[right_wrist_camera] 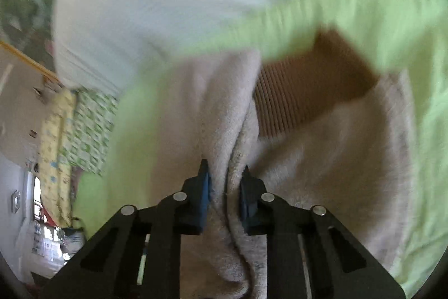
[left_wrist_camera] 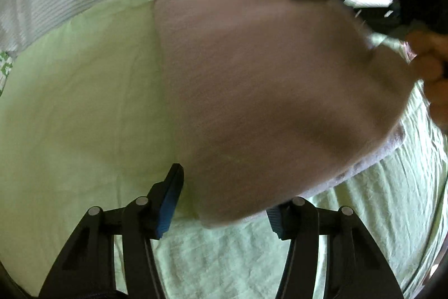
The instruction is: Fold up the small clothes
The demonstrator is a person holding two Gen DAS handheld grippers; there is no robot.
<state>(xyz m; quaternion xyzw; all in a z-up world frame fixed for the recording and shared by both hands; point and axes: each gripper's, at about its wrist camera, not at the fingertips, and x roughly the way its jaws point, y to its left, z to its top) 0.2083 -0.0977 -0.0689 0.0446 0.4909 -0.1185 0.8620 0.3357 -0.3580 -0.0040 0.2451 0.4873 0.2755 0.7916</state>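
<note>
Right tool pinched a bunched edge of the soft, light beige garment above the green bed sheet; our left tool gaped open beneath its draped fabric.

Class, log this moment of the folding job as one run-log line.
left tool: open, garment edge between its fingers | right tool: shut on beige garment | garment partly lifted over green sheet | fold unfinished

We see a small beige fleece garment, soft and fuzzy, with a brown ribbed-knit patch. It lies on a light green cotton sheet, matt and creased. Our matt black plastic grippers carry blue rubbery ridged pads and shiny metal pins.
</note>
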